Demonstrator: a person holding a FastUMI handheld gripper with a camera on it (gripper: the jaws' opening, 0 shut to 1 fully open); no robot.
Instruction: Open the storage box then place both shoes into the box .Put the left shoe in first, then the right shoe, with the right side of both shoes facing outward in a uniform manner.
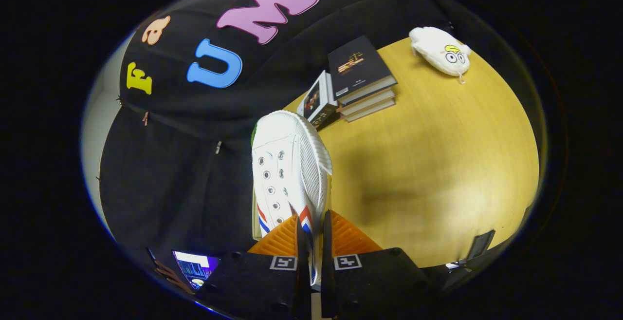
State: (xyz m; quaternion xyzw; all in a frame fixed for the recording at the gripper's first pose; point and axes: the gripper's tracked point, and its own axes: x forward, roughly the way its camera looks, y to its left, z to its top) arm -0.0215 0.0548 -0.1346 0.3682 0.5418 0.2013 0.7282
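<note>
The claw (314,242) is clenched on a white canvas sneaker (289,169), its two fingers (280,239) pinching the heel end of the shoe where the red and blue stripes run. The sneaker sticks out ahead of the fingers toward 12 o'clock, lifted clear of the wooden bench (438,164), with its eyelets and tongue turned to the 9 o'clock side and its ribbed white sole edge to the 3 o'clock side. Beyond the toe, at about 1 o'clock, a stack of books (362,79) lies on the bench, a dark-covered one on top, and another book (317,101) leans against the stack's near side. Farther off at 2 o'clock a white plush toy (440,49) with cartoon eyes rests near the bench's far edge. A lit screen (194,266) shows at 8 o'clock beside the fingers.
</note>
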